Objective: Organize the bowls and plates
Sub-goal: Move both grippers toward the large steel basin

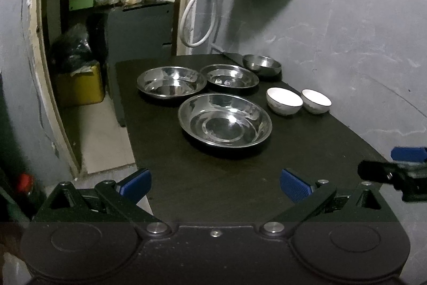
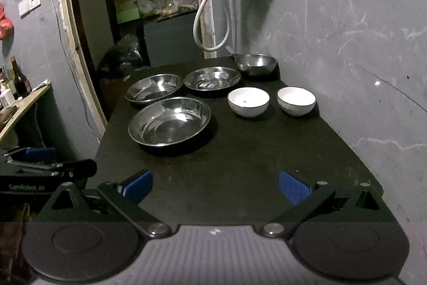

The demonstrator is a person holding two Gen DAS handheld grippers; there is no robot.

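Steel bowl (image 1: 262, 63) half-shadowed; handle unclear.

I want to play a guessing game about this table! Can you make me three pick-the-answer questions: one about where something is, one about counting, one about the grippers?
1. Where is the small steel bowl?
A. far end of the table, near the wall
B. on the floor
C. inside a white bowl

2. How many white bowls are there?
A. one
B. two
C. four

3. How is the left hand-held gripper?
A. shut on a plate
B. open, holding nothing
C. holding a white bowl

Answers:
1 A, it sits behind the steel plates.
2 B, the pair stands side by side.
3 B, its fingers stand wide apart over the bare black table.
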